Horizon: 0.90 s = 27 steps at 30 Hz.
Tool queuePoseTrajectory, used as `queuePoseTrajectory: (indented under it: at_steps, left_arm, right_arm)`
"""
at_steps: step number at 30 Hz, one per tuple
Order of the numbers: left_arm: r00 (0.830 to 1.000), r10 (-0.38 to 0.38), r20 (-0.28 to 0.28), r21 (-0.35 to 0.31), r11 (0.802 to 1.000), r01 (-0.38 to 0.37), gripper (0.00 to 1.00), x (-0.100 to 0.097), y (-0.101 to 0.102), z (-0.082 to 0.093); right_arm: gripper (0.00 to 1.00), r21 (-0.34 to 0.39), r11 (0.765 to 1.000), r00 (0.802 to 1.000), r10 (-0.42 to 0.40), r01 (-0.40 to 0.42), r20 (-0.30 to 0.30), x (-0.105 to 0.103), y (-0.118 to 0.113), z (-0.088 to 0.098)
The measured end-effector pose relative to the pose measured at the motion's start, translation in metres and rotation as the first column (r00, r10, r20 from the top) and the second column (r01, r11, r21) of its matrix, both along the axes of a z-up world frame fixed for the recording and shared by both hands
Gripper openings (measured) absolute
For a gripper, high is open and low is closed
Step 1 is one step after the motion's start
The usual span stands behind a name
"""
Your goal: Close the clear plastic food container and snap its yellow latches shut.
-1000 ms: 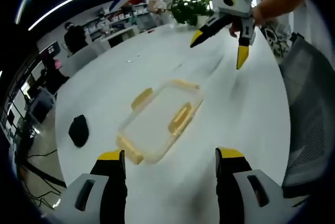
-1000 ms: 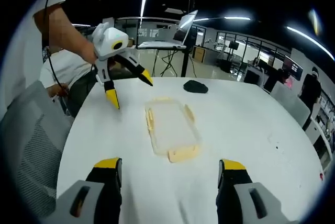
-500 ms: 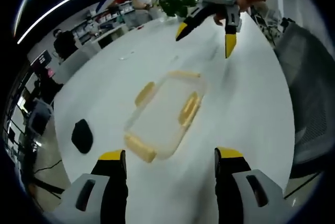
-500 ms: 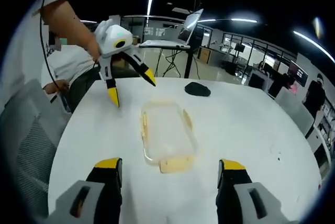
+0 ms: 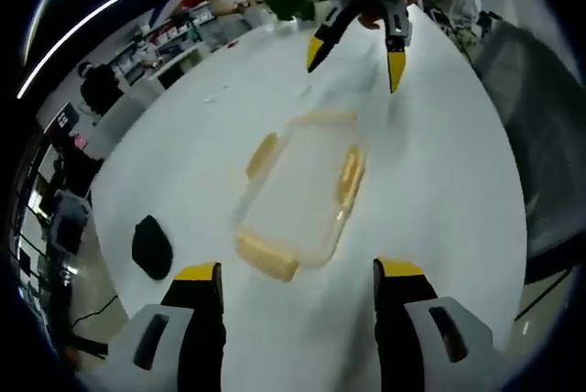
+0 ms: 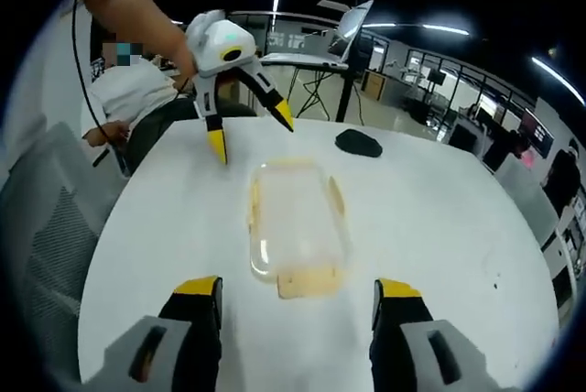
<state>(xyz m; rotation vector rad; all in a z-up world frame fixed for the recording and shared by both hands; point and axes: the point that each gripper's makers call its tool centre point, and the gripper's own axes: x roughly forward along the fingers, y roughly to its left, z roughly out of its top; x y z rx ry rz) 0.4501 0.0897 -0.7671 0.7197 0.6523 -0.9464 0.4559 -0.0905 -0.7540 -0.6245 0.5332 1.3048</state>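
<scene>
Clear container [image 5: 298,195] with yellow latches [image 5: 266,257] lies flat on white table [image 5: 439,190], lid on, ahead of left gripper [image 5: 298,275] fingers, not touched; left jaws wide, empty; right gripper [image 5: 355,46] beyond container's far end, jaws wide, empty, hovering above table; black object [image 5: 151,246] left of left fingers, apart from container.
</scene>
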Motion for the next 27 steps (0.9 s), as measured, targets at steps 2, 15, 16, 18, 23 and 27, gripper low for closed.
queuePoseTrajectory:
  at_steps: [2,15,16,18,23,27]
  left_arm:
    - [1.0,-0.022,0.003,0.014,1.0,0.022,0.64,0.002,0.0,-0.002]
    - [0.994,-0.113,-0.012,0.073,0.991,0.113,0.62,0.014,0.006,-0.009]
    - [0.993,-0.119,-0.01,0.08,0.99,0.119,0.62,0.016,0.007,-0.01]
    - [0.991,-0.131,-0.012,0.09,0.987,0.132,0.61,0.018,0.008,-0.01]
    - [0.987,-0.159,-0.009,0.112,0.981,0.159,0.61,0.025,0.009,-0.011]
    - [0.983,-0.184,-0.012,0.122,0.975,0.184,0.6,0.03,0.008,-0.013]
  right_arm:
    - [0.61,-0.028,1.0,1.0,0.009,-0.009,-0.02,0.0,-0.001,-0.003]
    - [0.6,-0.072,0.996,0.998,0.042,-0.045,-0.042,0.007,0.007,-0.015]
    - [0.6,-0.084,0.995,0.998,0.045,-0.049,-0.043,0.007,0.007,-0.017]
    - [0.6,-0.106,0.993,0.998,0.042,-0.047,-0.051,0.008,0.008,-0.022]
    - [0.6,-0.125,0.991,0.998,0.041,-0.047,-0.052,0.009,0.01,-0.026]
    - [0.6,-0.131,0.99,0.997,0.051,-0.058,-0.056,0.009,0.012,-0.028]
